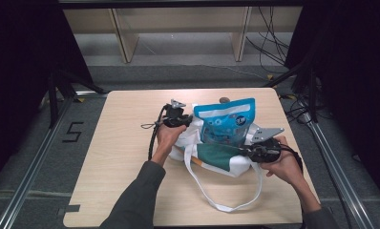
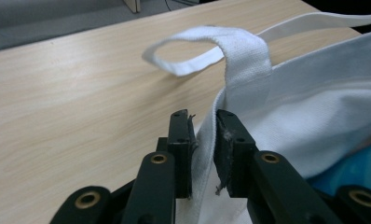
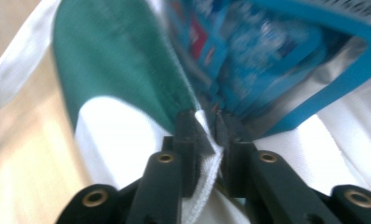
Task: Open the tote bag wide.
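A white tote bag [image 1: 239,165] with a green panel [image 3: 113,60] lies on the wooden table [image 1: 126,143], and a blue snack pouch [image 1: 225,121] stands in its mouth. My left gripper [image 1: 189,125] is at the bag's left rim; in the left gripper view its jaws [image 2: 204,140] pinch the white hem just below a looped handle strap [image 2: 211,46]. My right gripper [image 1: 246,151] is at the bag's right rim. Seen in the right gripper view, its jaws [image 3: 210,130] are shut on the white edge, with the pouch [image 3: 267,51] just beyond. The other handle [image 1: 226,206] trails toward the table's near edge.
A small round brown object [image 1: 224,99] sits behind the pouch near the table's far edge. Wooden shelving [image 1: 178,28] stands beyond the table, with cables [image 1: 269,43] on the floor at the right. Metal rails [image 1: 35,157] run along both sides.
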The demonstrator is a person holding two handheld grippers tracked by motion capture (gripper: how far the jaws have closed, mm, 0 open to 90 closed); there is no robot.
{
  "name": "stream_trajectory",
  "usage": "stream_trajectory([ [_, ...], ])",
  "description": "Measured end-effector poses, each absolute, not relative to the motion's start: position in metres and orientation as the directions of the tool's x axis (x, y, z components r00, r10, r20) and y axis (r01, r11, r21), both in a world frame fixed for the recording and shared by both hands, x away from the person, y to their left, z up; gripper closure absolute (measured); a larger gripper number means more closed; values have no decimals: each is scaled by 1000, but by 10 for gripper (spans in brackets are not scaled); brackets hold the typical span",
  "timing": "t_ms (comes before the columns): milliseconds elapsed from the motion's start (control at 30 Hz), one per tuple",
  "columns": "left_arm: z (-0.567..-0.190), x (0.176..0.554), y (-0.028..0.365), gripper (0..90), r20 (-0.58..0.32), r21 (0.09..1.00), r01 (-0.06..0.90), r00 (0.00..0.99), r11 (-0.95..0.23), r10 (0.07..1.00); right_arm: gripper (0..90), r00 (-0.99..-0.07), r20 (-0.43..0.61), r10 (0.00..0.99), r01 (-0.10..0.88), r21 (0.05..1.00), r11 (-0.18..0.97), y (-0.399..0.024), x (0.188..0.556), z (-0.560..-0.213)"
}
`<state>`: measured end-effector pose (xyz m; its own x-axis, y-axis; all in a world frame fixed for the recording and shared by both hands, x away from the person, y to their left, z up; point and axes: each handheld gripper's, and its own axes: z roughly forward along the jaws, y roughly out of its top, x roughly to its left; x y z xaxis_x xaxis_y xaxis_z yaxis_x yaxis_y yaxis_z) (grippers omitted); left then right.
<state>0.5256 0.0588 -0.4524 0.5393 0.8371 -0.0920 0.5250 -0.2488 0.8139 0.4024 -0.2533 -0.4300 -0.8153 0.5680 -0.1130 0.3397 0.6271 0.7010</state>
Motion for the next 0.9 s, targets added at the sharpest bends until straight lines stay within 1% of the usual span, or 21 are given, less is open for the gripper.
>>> stream_trajectory([
  [33,-456,529,58,774,-96,804,541,529,-248,843,817,-817,-113,565,344,691,636,-253,397,-429],
  [67,-459,531,60,774,-83,787,554,532,-272,843,817,-817,-113,565,344,691,636,-253,397,-429],
  [200,-475,538,60,793,-118,744,614,509,-263,853,828,-832,-128,540,315,691,650,-253,376,-429],
  [267,-482,540,58,795,-111,731,627,498,-269,860,832,-835,-116,537,332,673,661,-255,366,-435],
  [300,-488,541,57,796,-117,718,641,497,-273,860,833,-835,-90,543,353,668,654,-255,363,-441],
  [333,-488,541,57,795,-117,718,641,497,-273,860,833,-835,-90,543,353,668,654,-255,363,-441],
  [367,-490,541,57,795,-114,716,641,497,-276,860,833,-840,-83,537,355,664,658,-254,362,-450],
  [400,-492,540,57,797,-105,716,638,500,-284,859,833,-837,-48,545,387,653,652,-252,358,-460],
  [433,-495,539,56,797,-96,713,639,498,-290,862,833,-836,-43,548,398,640,657,-250,358,-472],
  [467,-498,538,53,797,-74,715,631,496,-301,865,834,-830,-39,557,414,627,660,-247,357,-483],
  [500,-497,538,54,796,-27,696,621,523,-359,852,834,-820,-33,571,424,636,645,-246,357,-487],
  [567,-494,536,52,781,-23,697,623,514,-355,858,833,-842,-78,534,372,633,679,-246,360,-486],
  [600,-491,535,53,761,-19,699,619,517,-358,856,832,-844,-84,529,366,631,684,-246,360,-485],
  [633,-487,532,53,723,-42,719,616,501,-322,865,828,-840,-77,537,375,632,678,-246,359,-485],
  [667,-482,530,55,680,-58,729,610,507,-311,860,821,-838,-64,542,384,637,669,-247,360,-484],
  [700,-476,526,58,639,-74,737,605,516,-302,853,805,-824,-35,566,415,643,643,-248,359,-482],
  [767,-463,517,66,593,-49,746,574,554,-339,831,720,-814,-22,581,419,671,612,-252,361,-473],
  [800,-457,511,69,597,-63,774,552,555,-311,830,699,-803,-7,596,428,690,584,-255,360,-464],
  [833,-451,505,70,597,-88,797,536,558,-277,825,691,-818,-15,575,394,714,579,-260,361,-453],
  [867,-439,490,76,593,-96,825,497,592,-268,800,679,-809,-9,588,370,769,521,-271,359,-431],
  [900,-435,482,78,598,-113,833,489,609,-259,785,675,-794,-30,608,355,789,502,-276,357,-422],
])
